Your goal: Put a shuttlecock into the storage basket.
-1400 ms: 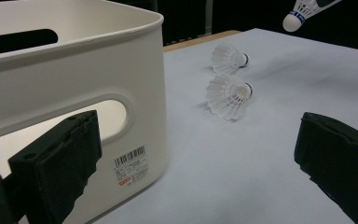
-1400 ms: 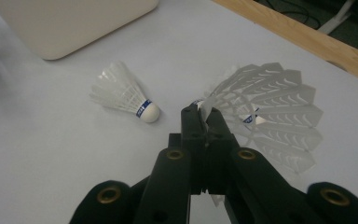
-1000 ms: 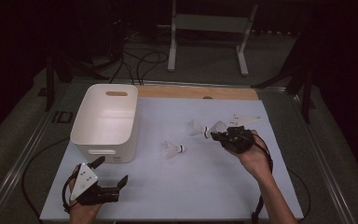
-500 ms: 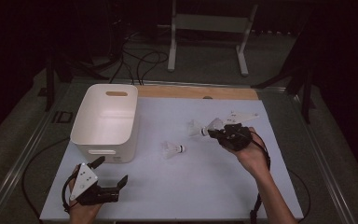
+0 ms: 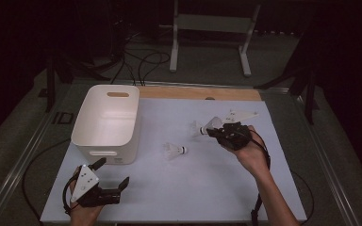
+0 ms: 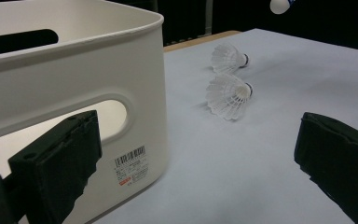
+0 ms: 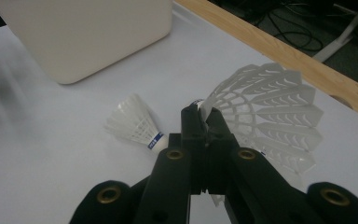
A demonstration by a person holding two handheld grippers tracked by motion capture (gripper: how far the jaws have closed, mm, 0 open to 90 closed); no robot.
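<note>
Near the right edge of the table (image 5: pixel 179 197), toward its far side, the held shuttlecock (image 5: pixel 211 125) sits pinched in the right gripper (image 5: pixel 215 131), whose jaws are closed tight on the edge of its skirt. In the right gripper view the held shuttlecock fans out to the right of the jaws, its white plastic lattice skirt flared and ribbed, the thin wall of it squeezed flat where the pads meet. It looks light and springy, so to my eye the grip holds only by friction on a bendy rim.

The work seems to be getting the shuttlecocks into the white bin (image 5: pixel 106 123), which stands at the far-left part of the table with its mouth open upward. To do this carry well, I would say keep the jaws closed as they are, lift clear of the surface before crossing, move steadily so the skirt does not flutter loose, and let go only once it is plainly above the bin's opening, not over its rim.

Two more wait on the table: a second shuttlecock (image 7: pixel 135 126) just beside the held one, lying on its side with a blue band at its cork, and a third shuttlecock (image 5: pixel 173 150) near the middle, between the bin and the right hand.

The left gripper (image 5: pixel 111 177) rests at the near-left corner, jaws spread wide and empty, pointed along the bin's near wall
</note>
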